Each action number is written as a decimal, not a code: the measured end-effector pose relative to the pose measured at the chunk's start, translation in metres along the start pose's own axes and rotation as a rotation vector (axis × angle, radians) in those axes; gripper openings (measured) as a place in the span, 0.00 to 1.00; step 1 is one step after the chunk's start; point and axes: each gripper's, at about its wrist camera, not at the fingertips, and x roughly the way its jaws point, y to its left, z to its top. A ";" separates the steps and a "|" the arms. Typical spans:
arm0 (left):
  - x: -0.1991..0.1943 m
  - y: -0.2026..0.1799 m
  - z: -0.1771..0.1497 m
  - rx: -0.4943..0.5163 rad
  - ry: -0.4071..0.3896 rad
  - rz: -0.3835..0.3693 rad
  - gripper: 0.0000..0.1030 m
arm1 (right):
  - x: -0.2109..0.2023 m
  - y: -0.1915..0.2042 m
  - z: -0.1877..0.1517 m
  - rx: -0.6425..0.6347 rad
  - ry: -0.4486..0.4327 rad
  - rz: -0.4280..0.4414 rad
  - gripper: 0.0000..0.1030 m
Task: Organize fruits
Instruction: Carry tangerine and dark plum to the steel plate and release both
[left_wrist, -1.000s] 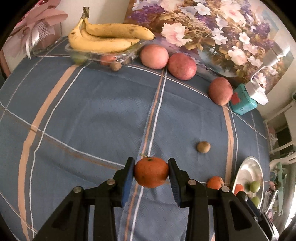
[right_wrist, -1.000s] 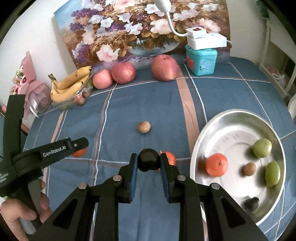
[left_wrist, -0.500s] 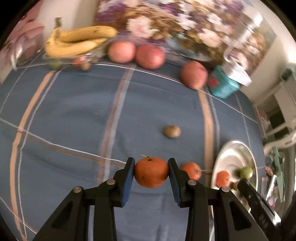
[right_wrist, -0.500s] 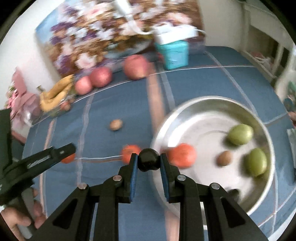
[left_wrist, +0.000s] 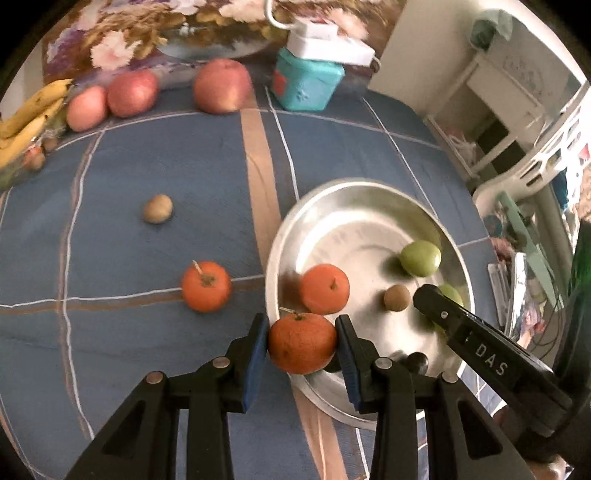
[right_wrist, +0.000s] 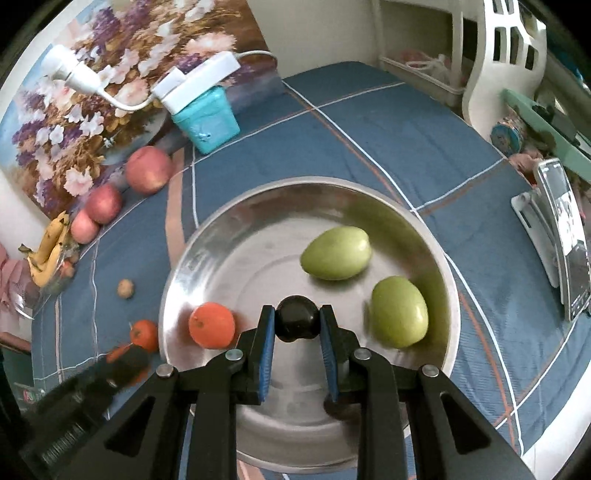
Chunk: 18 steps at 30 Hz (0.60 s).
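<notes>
Change since 1.0 s ago: both grippers have swung toward the steel bowl (right_wrist: 436, 236). Earlier the left wrist view faced the bananas and the far wall, with the bowl only a sliver at right; the bowl now fills its centre-right. The right wrist view, which earlier had the bowl off to its right, now looks straight down into it.

Left gripper (left_wrist: 301, 341): blue pads pinching a held tangerine (left_wrist: 301, 342), which sits over the bowl's near-left rim.
Right gripper (right_wrist: 297, 325): pads clamped on a dark round fruit (right_wrist: 296, 323), held over the bowl interior, near side.

In the bowl: a bowl tangerine (left_wrist: 324, 283), two green fruits (right_wrist: 335, 253) and (right_wrist: 399, 312), a small brown fruit (left_wrist: 396, 297), and a small dark fruit (left_wrist: 416, 362) near the front rim.

Loose on the blue plaid cloth (left_wrist: 166, 155): a second tangerine (left_wrist: 205, 285) just left of the bowl rim, apart from it, and a brown nut-like fruit (left_wrist: 157, 209) farther back.

Edges and room: the bowl's centre floor is bare between the fruits. Apples (left_wrist: 221, 85) and a teal box (left_wrist: 306, 85) line the far edge, well apart from the bowl. A phone on a stand (right_wrist: 563, 240) sits right of the bowl, near the table's right edge.
</notes>
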 end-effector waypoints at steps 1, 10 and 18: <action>0.002 -0.002 -0.001 0.010 0.001 0.010 0.38 | 0.002 -0.001 0.000 0.001 0.007 -0.001 0.25; 0.005 -0.003 0.002 0.002 -0.004 0.009 0.55 | 0.012 0.001 -0.004 -0.006 0.054 -0.007 0.25; 0.004 0.003 0.004 -0.024 0.000 -0.004 0.60 | 0.010 0.003 -0.003 -0.012 0.058 -0.011 0.40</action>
